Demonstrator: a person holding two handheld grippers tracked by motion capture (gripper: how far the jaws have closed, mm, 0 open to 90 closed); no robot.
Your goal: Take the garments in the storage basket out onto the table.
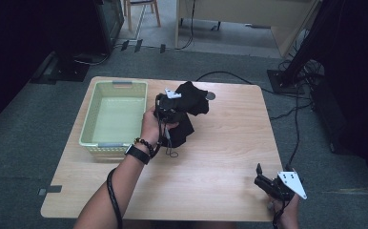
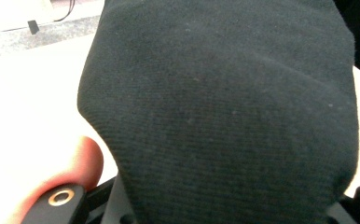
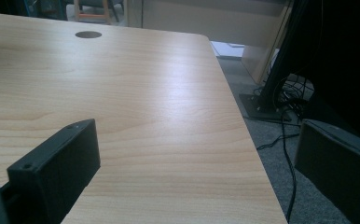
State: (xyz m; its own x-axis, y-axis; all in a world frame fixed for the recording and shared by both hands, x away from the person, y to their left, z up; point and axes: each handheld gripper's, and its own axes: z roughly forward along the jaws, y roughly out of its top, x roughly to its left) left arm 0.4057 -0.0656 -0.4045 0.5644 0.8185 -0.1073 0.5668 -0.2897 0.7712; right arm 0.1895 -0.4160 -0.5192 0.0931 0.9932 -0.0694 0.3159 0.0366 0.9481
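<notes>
Black fabric garment [image 1: 190, 107], soft and crumpled, hangs bunched from the left gripper [image 1: 168, 109] in the high view, lifted over the light wooden table [image 1: 210, 162] just right of the pale green plastic basket [image 1: 114, 117]. Part of the cloth stands up above the gripper, part droops below the hand toward the tabletop. Basket interior looks bare. Right gripper [image 1: 268, 183] sits low at the near right corner of the table, well apart from the cloth, holding nothing.

Left gripper view: the garment [image 2: 225, 112] is a dark, fine-ribbed knit, draped straight across the lens. Jaws clenched on the cloth, with a fold pinched between them. A fingertip of the holding hand shows at lower left.

Right gripper view: both black jaws spread wide apart over bare wood [image 3: 145, 102], nothing between them. Table edge and floor cables lie to the right.

Handling judgement: cloth is light, limp, not fragile and not slippery; it will sag and swing from any single pinch point, and loose ends may drag or catch on the basket rim. Best hold is a thick gathered fold near the middle of the bundle, so less hangs free. A second pinch from the right gripper on the drooping lower part would steady it.
</notes>
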